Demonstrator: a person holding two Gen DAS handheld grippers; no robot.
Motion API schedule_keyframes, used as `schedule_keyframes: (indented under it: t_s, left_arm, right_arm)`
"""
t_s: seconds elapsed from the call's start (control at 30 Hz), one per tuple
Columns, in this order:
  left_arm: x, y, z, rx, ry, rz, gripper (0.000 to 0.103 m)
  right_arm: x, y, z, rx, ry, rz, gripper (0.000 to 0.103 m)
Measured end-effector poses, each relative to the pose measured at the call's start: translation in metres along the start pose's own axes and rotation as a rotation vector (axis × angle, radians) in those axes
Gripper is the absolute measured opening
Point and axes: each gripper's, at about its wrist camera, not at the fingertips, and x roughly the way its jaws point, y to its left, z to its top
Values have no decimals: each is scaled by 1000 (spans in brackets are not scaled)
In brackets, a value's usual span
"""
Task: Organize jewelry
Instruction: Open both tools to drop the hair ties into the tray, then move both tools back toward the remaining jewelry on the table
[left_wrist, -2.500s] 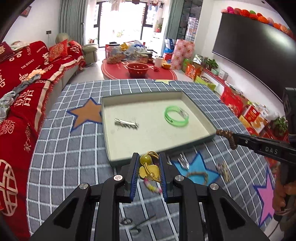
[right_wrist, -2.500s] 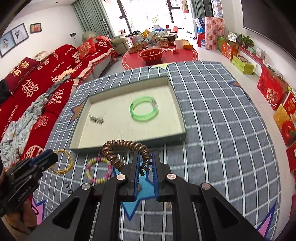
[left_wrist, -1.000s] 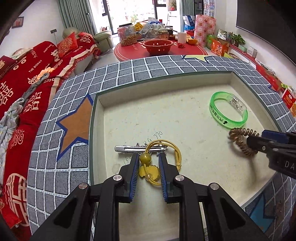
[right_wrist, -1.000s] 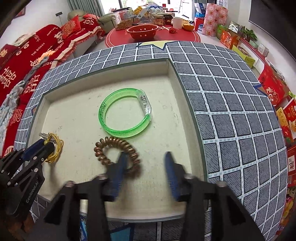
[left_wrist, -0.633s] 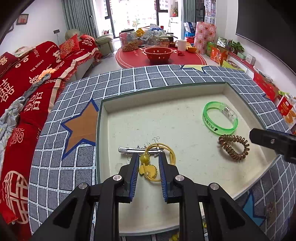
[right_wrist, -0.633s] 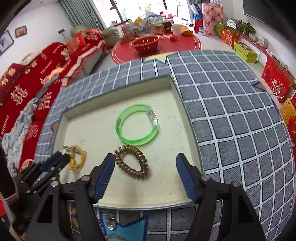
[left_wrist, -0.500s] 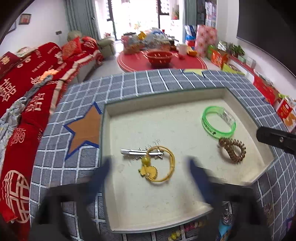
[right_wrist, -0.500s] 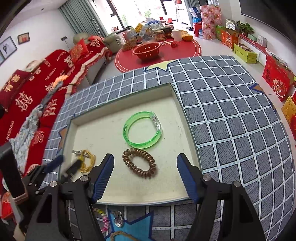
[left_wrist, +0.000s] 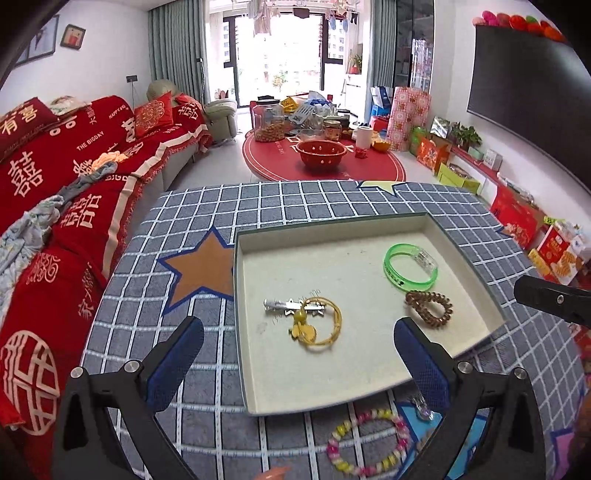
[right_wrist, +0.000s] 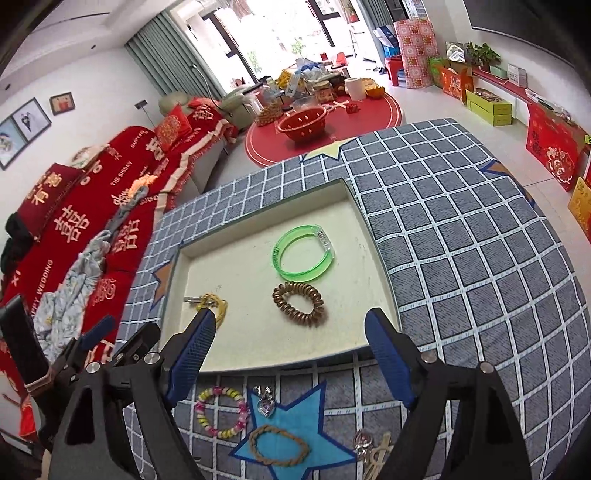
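Note:
A shallow cream tray (left_wrist: 436, 230) (right_wrist: 384, 273) on the checked table holds a green bangle (left_wrist: 410, 266) (right_wrist: 303, 258), a brown coil hair tie (left_wrist: 428, 308) (right_wrist: 298, 303), a silver hair clip (left_wrist: 280, 305) and a yellow cord with a charm (left_wrist: 316, 328) (right_wrist: 214, 304). My left gripper (left_wrist: 295, 369) is open and empty, pulled back over the tray's near edge. My right gripper (right_wrist: 286, 354) is open and empty, near the tray's front rim. In front of the tray lie a pastel bead bracelet (left_wrist: 365, 443) (right_wrist: 221, 411), a braided tan band (right_wrist: 277, 449) and a small pendant (right_wrist: 266, 404).
More small trinkets (right_wrist: 371, 448) lie at the table's front right. A red sofa (left_wrist: 55, 206) runs along the left. A round red rug with a red bowl (left_wrist: 320, 152) and jars lies beyond the table. Boxes line the right wall.
Both grippers carried their pieces over the tray, opened and let them go: the yellow cord by the hair clip, the brown coil by the green bangle. Both have since drawn back.

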Motion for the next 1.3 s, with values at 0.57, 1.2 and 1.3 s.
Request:
schedule_keyframes:
  t_s: [0.57,1.2,1.3]
  left_arm:
    - [-65,-10,-78,25,17,-20,103]
    - [-59,4,-141,-29,171,-38,103]
    - [-56,0,-146,-19,189,-40,103]
  right_arm:
    - [-80,-1,-61,-12,-160,-46,86]
    - [-75,-52,-124,46,27,-208,86]
    - [-67,-61,-137,48,70,-238,86]
